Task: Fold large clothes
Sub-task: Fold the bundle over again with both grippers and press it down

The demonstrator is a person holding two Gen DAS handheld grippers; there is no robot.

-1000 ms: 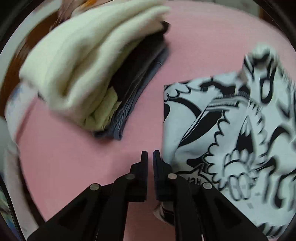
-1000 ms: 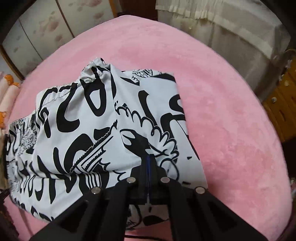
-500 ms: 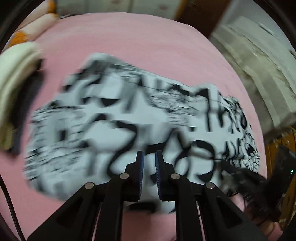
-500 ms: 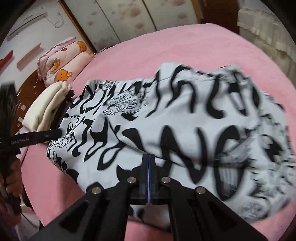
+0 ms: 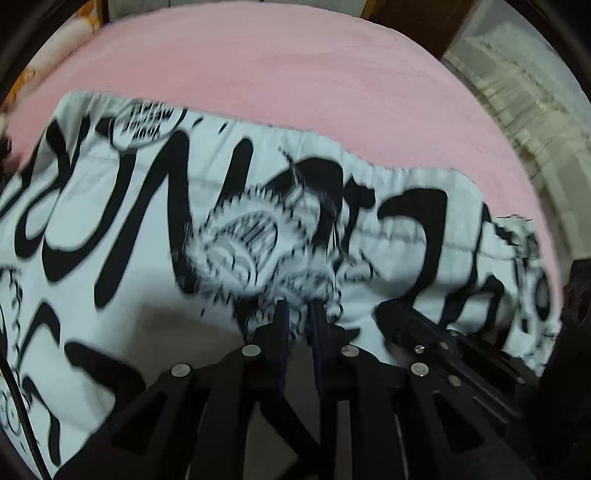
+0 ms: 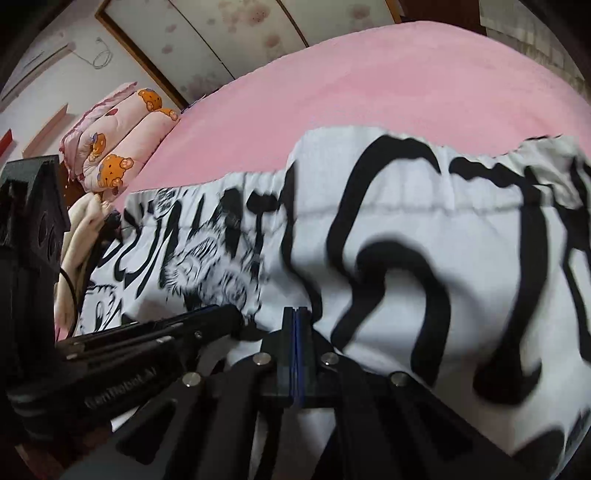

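My left fingers (image 5: 298, 314) pinch the printed garment (image 5: 155, 236) narrowly, right fingers (image 6: 295, 317) clamped shut; a thin bite could slip, collapsing the fold onto the pink bed (image 5: 277, 66).

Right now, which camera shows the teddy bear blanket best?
The right wrist view: the rolled pink teddy bear blanket sits clearly at the left, beyond the pink bed. The left wrist view catches only a blurred sliver of it at the top left edge.
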